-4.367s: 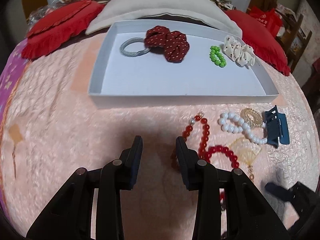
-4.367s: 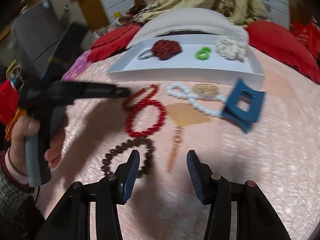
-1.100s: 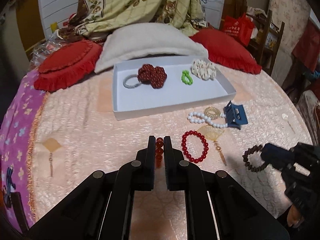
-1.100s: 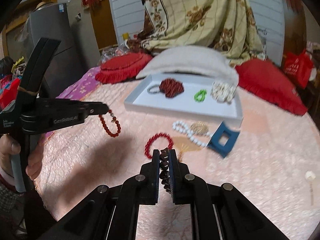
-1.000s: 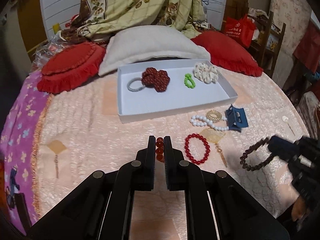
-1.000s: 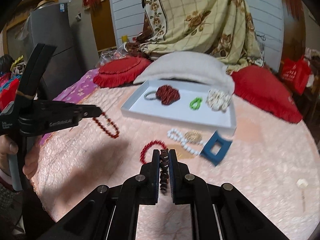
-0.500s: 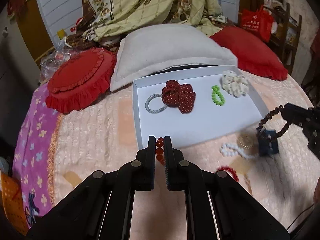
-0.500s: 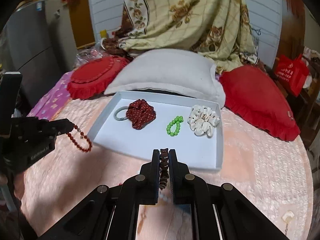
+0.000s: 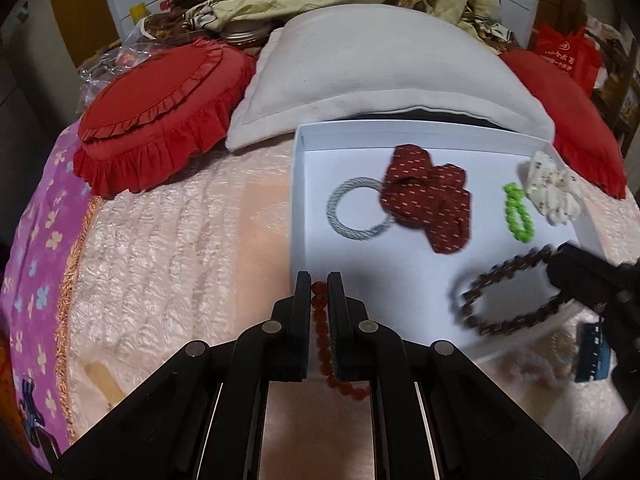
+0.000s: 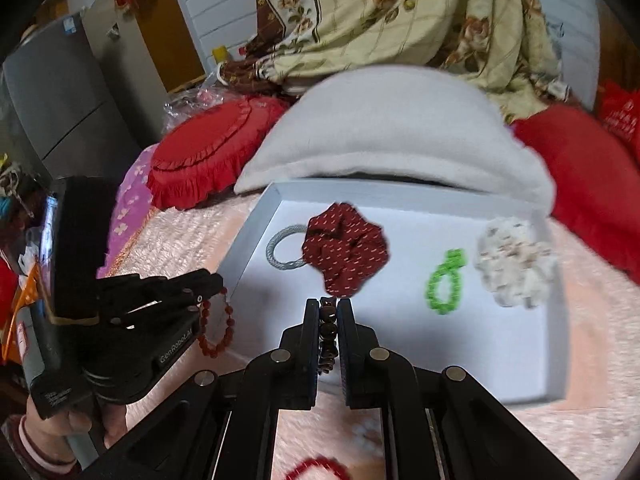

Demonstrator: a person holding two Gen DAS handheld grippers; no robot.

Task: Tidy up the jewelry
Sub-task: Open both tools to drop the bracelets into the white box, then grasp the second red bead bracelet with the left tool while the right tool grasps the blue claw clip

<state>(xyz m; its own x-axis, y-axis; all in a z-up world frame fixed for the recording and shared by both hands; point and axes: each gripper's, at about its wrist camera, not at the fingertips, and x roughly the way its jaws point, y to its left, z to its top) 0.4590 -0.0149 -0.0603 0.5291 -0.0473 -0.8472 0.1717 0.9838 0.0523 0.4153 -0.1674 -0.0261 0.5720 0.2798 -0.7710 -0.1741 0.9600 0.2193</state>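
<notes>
Carrying two bracelets toward the white tray [image 9: 297, 216] is the step in hand: the left gripper [image 9: 319, 292] is closed on a red bead bracelet [image 9: 320, 322], whose loop hangs down between and below its fingers, just at the tray's near left edge, about 7 o'clock of the tray in the left wrist view. The right gripper [image 10: 329, 312] is clamped on a dark brown bead bracelet [image 10: 328, 332]; in the left wrist view that same loop [image 9: 508, 292] dangles over the tray's near right part, toward 5 o'clock. Inside the tray lie a grey hair tie [image 9: 356, 208] touching a dark red scrunchie [image 9: 426, 200] at 12 o'clock, with a green bead ring [image 9: 518, 213] and a cream scrunchie [image 9: 550, 188] at 2 o'clock. A blue hair clip [image 9: 592, 354] and part of another red bracelet [image 10: 316, 468] lie outside on the pink bedspread [image 9: 168, 248]. The next move likely calls for bringing each hanging loop over bare tray floor, the near half looking free, lowering until the beads rest, then opening the fingers. The red bracelet seems to need a little more travel inward past the tray wall, or it may drape over the rim.
</notes>
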